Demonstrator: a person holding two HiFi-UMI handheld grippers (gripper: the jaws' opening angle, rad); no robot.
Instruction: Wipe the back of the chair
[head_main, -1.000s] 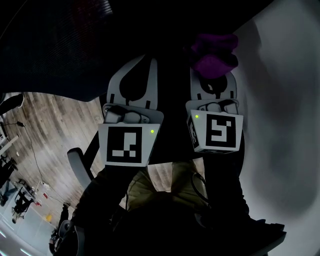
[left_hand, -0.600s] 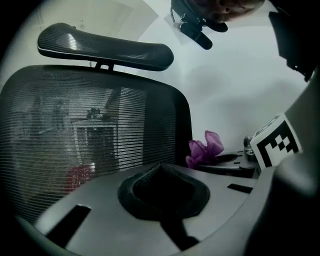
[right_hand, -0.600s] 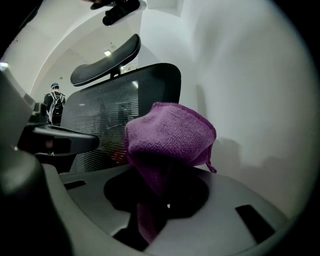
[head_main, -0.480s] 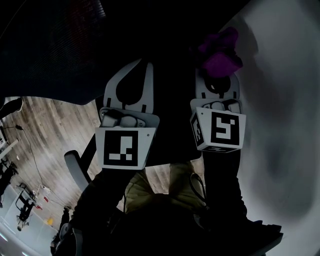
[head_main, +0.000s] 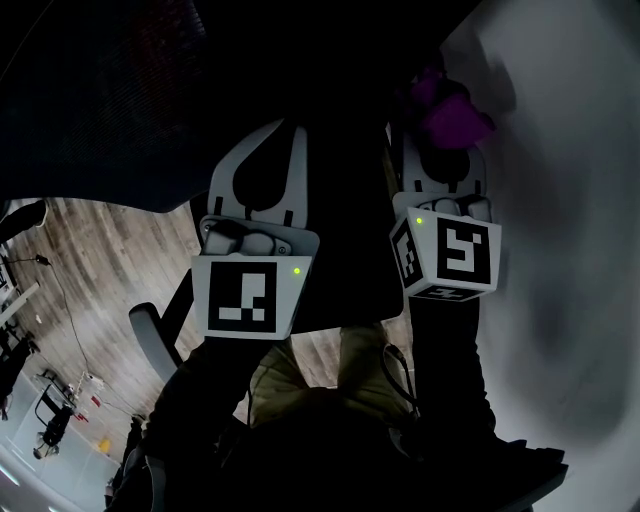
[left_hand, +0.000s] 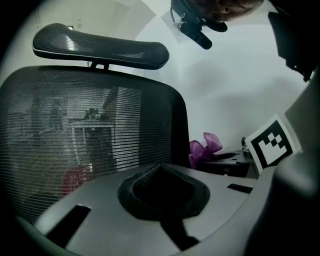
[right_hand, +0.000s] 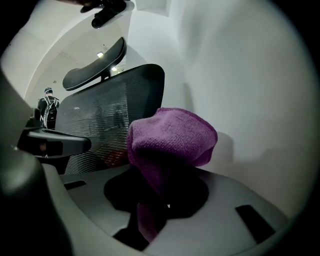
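Note:
The chair's black mesh back (head_main: 140, 90) fills the top of the head view; in the left gripper view the mesh back (left_hand: 90, 145) stands close ahead under its curved headrest (left_hand: 100, 46). My right gripper (head_main: 446, 135) is shut on a purple cloth (head_main: 450, 112), which bunches over the fingertips at the back's right edge, next to the wall. In the right gripper view the purple cloth (right_hand: 170, 142) hides the gripper (right_hand: 165, 175) tips, with the mesh back (right_hand: 110, 120) to its left. My left gripper (head_main: 283, 135) is shut and empty, just before the mesh; its jaws (left_hand: 160, 170) meet.
A white wall (head_main: 560, 200) rises close on the right. Wooden floor (head_main: 90, 260) shows lower left, with a grey armrest (head_main: 150, 335) there. Another armrest (right_hand: 55, 142) juts in at the left of the right gripper view. A distant person (right_hand: 47, 107) stands beyond.
My right gripper has carried the purple cloth rightward and a little up along the chair back's edge toward the wall. The left gripper has hardly moved.

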